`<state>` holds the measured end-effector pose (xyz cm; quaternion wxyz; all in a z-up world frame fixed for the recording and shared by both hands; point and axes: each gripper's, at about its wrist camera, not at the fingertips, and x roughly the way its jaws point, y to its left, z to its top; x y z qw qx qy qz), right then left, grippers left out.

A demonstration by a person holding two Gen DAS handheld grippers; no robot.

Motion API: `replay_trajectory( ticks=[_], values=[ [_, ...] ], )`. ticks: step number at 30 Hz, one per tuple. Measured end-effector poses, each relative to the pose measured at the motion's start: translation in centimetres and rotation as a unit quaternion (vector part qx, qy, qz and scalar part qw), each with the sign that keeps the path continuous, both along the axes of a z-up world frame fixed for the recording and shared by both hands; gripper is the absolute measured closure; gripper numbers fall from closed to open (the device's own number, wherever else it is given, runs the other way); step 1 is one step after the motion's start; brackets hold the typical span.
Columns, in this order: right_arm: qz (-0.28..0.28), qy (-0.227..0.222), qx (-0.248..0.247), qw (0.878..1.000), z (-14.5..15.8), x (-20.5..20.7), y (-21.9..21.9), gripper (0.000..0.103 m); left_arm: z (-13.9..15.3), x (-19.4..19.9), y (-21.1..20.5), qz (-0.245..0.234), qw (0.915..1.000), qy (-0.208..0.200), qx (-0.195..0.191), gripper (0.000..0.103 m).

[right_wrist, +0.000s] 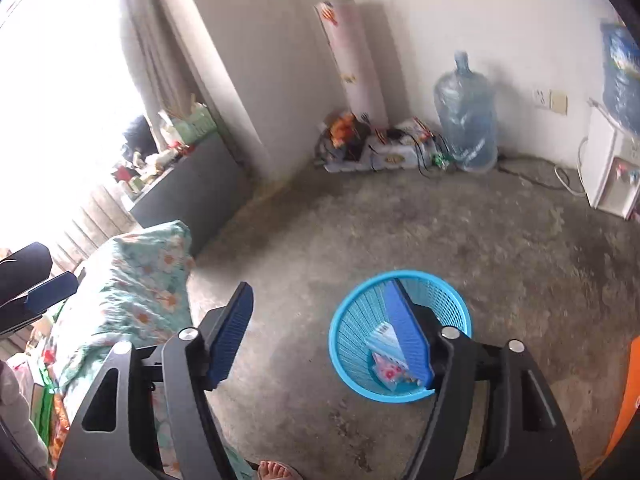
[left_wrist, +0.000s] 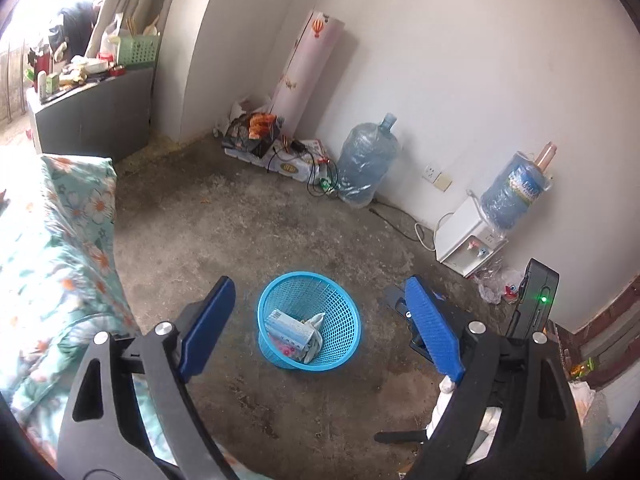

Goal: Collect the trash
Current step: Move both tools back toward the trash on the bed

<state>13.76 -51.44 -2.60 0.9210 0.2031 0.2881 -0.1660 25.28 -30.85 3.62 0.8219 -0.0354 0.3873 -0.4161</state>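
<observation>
Both hand-held grippers gape empty above blue basket (left_wrist: 309, 320) holding a carton (left_wrist: 290, 330) and wrappers.

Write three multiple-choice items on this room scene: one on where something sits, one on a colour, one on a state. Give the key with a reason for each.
1. Where does the basket stand?
A. on the bed
B. on the bare floor
C. on the white dispenser

2. What colour is the basket?
A. blue
B. green
C. red

3. How does the left gripper stand?
A. shut on a box
B. shut on nothing
C. open, holding nothing

Key:
1 B, concrete floor shows all round it, apart from the bed.
2 A, its mesh wall is bright blue in both views.
3 C, its fingers stand wide apart with nothing between them; the box lies in the basket.
</observation>
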Motion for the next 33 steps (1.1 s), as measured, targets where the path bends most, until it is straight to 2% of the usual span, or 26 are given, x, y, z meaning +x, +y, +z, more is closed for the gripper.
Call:
replay_trajectory(
  ticks=[2, 4, 6, 10, 17, 20, 26, 30, 33],
  values=[
    [0.023, -0.029, -0.033, 0.999, 2.6, -1.0, 3.5, 0.015, 2.2, -2.0, 3.4, 0.005, 0.9995, -0.031, -0.001, 0.02],
    [0.044, -0.057, -0.056, 0.996, 4.9, -2.1, 6.8, 0.006, 4.0, -3.9, 7.0, 0.013, 0.9986, -0.05, -0.007, 0.018],
    [0.065, -0.078, -0.07, 0.992, 6.5, -3.2, 9.7, 0.006, 5.2, -5.5, 10.6, 0.029, 0.9976, -0.06, -0.016, 0.018],
    [0.105, -0.091, -0.067, 0.988, 8.6, -4.5, 14.7, 0.006, 6.5, -8.4, 17.5, 0.077, 0.9937, -0.076, -0.028, 0.017],
    [0.133, -0.069, -0.138, 0.979, 9.8, -5.6, 22.9, 0.006, 6.9, -13.2, 28.2, 0.152, 0.9812, -0.118, -0.015, 0.017],
    [0.163, -0.086, -0.126, 0.975, 9.5, -6.1, 25.7, 0.006, 6.2, -14.5, 32.7, 0.185, 0.9758, -0.115, -0.017, 0.016],
    [0.207, -0.088, -0.081, 0.971, 8.4, -6.3, 31.1, 0.006, 4.2, -16.1, 40.1, 0.252, 0.9625, -0.099, -0.017, 0.015],
    [0.245, -0.07, -0.05, 0.966, 7.4, -6.3, 34.8, 0.006, 2.6, -17.0, 44.2, 0.29, 0.9533, -0.084, -0.015, 0.015],
    [0.281, -0.04, -0.017, 0.959, 5.9, -6.0, 37.0, 0.006, 1.3, -17.3, 46.8, 0.318, 0.9457, -0.068, -0.013, 0.015]
  ],
)
